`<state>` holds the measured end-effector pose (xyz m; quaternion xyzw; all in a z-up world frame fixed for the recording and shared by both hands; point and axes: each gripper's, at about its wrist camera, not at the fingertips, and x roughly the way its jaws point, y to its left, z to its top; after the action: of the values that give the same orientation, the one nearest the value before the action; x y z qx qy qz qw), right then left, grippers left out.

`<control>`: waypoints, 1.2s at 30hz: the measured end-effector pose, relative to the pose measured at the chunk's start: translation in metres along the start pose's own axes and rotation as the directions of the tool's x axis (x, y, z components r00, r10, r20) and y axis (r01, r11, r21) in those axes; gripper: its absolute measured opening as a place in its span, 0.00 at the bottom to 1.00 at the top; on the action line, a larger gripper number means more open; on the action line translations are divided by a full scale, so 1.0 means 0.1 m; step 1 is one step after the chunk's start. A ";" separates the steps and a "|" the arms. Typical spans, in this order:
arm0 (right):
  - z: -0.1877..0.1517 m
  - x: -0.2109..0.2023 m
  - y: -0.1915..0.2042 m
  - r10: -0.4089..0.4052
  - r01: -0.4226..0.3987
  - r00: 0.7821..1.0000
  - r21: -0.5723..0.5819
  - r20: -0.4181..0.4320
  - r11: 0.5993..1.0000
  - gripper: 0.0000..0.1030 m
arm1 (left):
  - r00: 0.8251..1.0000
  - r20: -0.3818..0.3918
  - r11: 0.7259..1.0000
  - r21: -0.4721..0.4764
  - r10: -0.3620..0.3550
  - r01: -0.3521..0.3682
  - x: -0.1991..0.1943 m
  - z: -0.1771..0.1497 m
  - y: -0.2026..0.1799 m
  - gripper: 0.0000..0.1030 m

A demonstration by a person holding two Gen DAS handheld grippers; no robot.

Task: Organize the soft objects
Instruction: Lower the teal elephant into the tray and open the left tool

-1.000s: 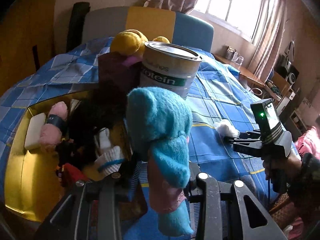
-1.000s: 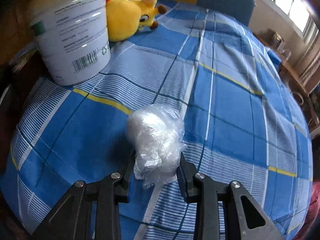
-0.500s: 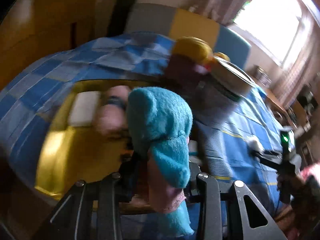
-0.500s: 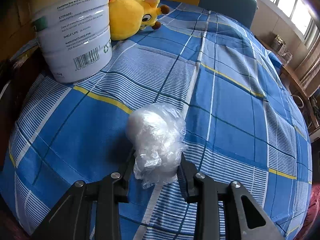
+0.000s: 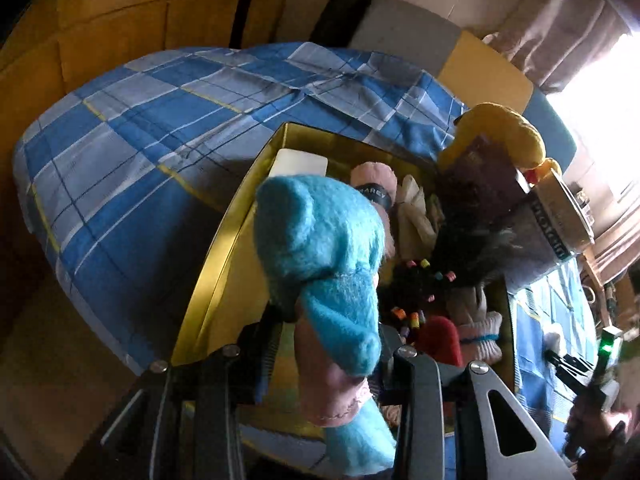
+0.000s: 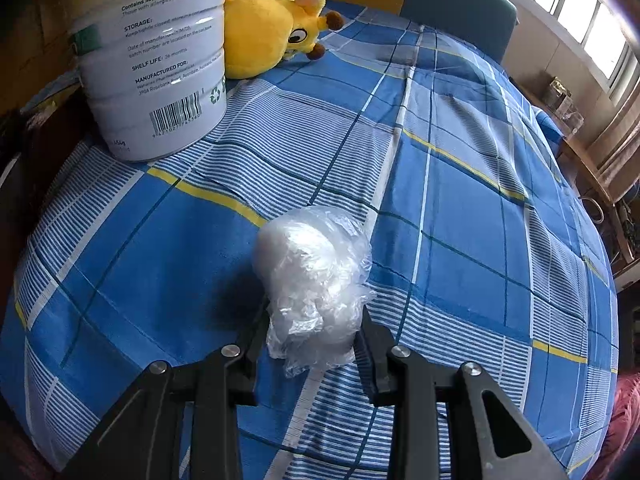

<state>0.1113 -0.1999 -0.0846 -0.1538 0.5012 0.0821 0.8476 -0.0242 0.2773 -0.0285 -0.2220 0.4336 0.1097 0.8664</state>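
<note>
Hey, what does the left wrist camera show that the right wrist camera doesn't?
Left wrist only: the left gripper clamping a blue plush toy above a yellow box already holding soft items.
Right wrist only: the right gripper closed on a crumpled clear plastic wad.
Both: the white can, the yellow plush toy and the blue checked sheet.

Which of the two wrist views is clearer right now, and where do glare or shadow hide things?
Right wrist: sharp, evenly lit; label text on the white tin is readable, and the plastic-wrapped bundle casts a soft shadow to its left. Left wrist: softer, window blown out at right, gold box interior dim, contents murky.
</note>
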 end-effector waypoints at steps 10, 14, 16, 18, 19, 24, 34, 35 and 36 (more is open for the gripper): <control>0.00 -0.01 0.01 -0.004 0.004 1.000 -0.004 0.000 1.000 0.33 | 0.991 -0.022 0.984 0.124 0.134 -0.130 0.32 0.11 -0.15 0.57; 0.00 -0.01 0.02 -0.007 0.007 1.000 -0.006 0.000 1.000 0.33 | 0.986 0.003 0.978 0.125 0.169 -0.168 0.27 0.09 -0.12 0.62; 0.00 -0.01 0.02 -0.006 0.006 1.000 -0.006 0.000 1.000 0.33 | 0.983 0.021 0.975 0.125 0.181 -0.182 0.21 0.06 -0.10 0.64; 0.00 -0.01 0.02 -0.008 0.008 1.000 -0.007 0.000 1.000 0.33 | 0.978 0.056 0.970 0.129 0.199 -0.205 0.14 0.03 -0.10 0.64; 0.00 -0.01 0.02 -0.009 0.009 1.000 -0.007 0.000 1.000 0.33 | 0.974 0.073 0.965 0.137 0.214 -0.223 0.11 0.01 -0.11 0.64; 0.00 -0.01 0.03 -0.012 0.012 1.000 -0.009 -0.001 1.000 0.33 | 0.968 0.102 0.953 0.175 0.231 -0.246 0.12 -0.07 -0.16 0.39; 0.00 -0.02 0.05 -0.019 0.019 1.000 -0.013 -0.003 1.000 0.33 | 0.964 0.058 0.948 0.179 0.258 -0.264 0.45 0.01 -0.27 0.30; 0.00 -0.02 0.05 -0.020 0.020 1.000 -0.012 -0.004 1.000 0.33 | 0.965 0.059 0.950 0.171 0.256 -0.263 0.43 0.01 -0.27 0.34; 0.00 -0.02 0.05 -0.021 0.021 1.000 -0.011 -0.005 1.000 0.33 | 0.966 0.061 0.951 0.168 0.252 -0.259 0.42 0.01 -0.26 0.37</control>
<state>0.1087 -0.1952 -0.0840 -0.1638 0.5012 0.0758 0.8463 0.0113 0.2545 -0.0537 -0.0849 0.4497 0.1867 0.8693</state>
